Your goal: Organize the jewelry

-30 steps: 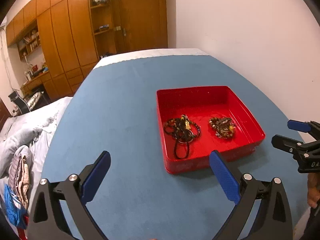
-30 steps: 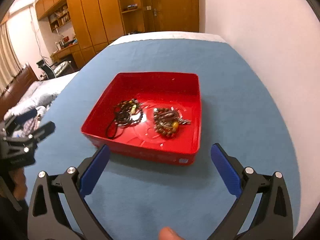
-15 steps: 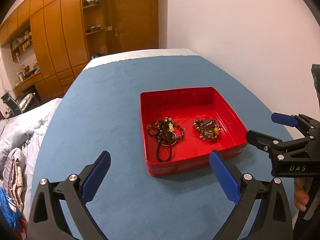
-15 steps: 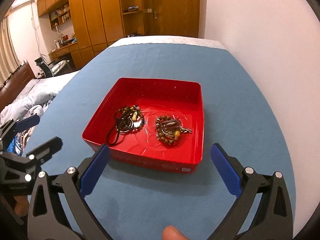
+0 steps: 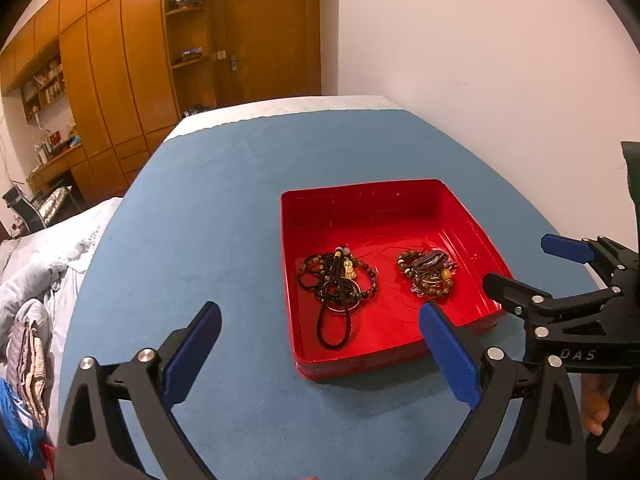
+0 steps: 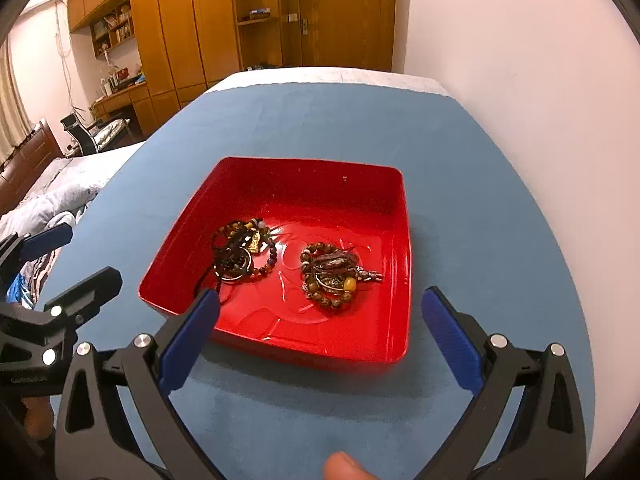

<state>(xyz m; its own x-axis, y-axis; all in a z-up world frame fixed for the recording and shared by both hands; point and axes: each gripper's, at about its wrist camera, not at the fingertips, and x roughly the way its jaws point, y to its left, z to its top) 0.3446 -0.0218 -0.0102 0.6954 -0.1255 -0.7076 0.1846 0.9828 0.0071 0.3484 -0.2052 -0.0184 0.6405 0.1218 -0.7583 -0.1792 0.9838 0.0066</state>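
Nearest you, both grippers sit low over the blue tabletop, short of the tray. Your left gripper has its fingers spread wide, nothing between them. Your right gripper is the same: blue pads well apart, no load. In the right wrist view its left pad overlaps the tray's near-left corner and hides the tail of the black cord there. Your thumb tip shows at the bottom edge, cut off. Each camera catches the other gripper only partly, clipped at the frame edge.

Next out is one red tray, square and shallow, flat on the tabletop, with two jewelry heaps inside, both in the near half and clear of each other:
- dark bead cluster, on the left: black cord loop trailing toward you, a gold charm, a metal ring. Strands are tangled, so I can't count the separate pieces.
- brown bead cluster, on the right: one yellow bead stands out, plus a small metal charm poking out to the right. Also too knotted to count.

The far half of the tray is bare red floor with glare.

Beyond, the tabletop's far end shows a white strip. Left of it is a bed with rumpled bedding, cut off. Furthest back are the wooden wardrobe with open shelves, their contents too small to identify, and the white wall on the right.
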